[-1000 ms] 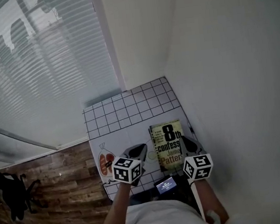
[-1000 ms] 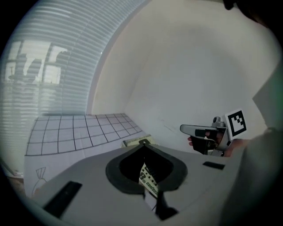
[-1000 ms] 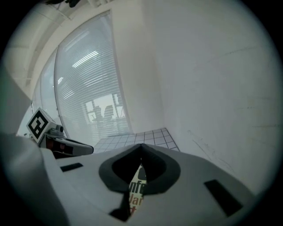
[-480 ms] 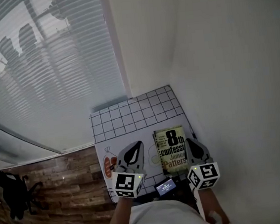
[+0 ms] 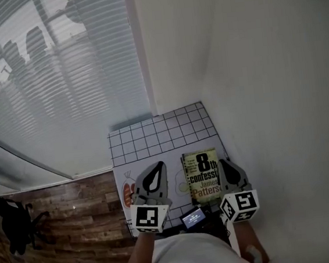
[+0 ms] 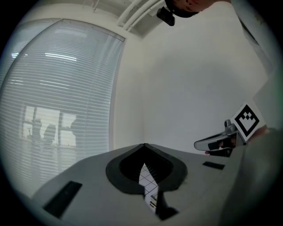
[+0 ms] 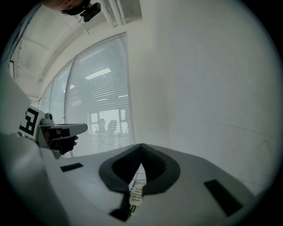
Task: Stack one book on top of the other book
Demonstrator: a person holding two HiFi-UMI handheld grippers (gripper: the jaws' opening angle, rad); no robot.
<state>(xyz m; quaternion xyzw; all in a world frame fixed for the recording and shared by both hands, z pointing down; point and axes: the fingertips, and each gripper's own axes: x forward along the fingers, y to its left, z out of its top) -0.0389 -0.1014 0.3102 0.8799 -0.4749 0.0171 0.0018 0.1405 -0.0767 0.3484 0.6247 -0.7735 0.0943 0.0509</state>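
The left gripper [image 5: 157, 166] and right gripper [image 5: 221, 162] both have their jaws pressed together on nothing, up over the worktop [image 5: 153, 136], with the book [image 5: 202, 176] lying flat between them, so a careless dip could knock it crooked.

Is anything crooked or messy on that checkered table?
Nothing stands out. The book lies flat and closed on the table, with its edges roughly lined up with the table's right side. No spill or damage shows. Only one cover is in view, so I cannot tell whether another book lies under it.
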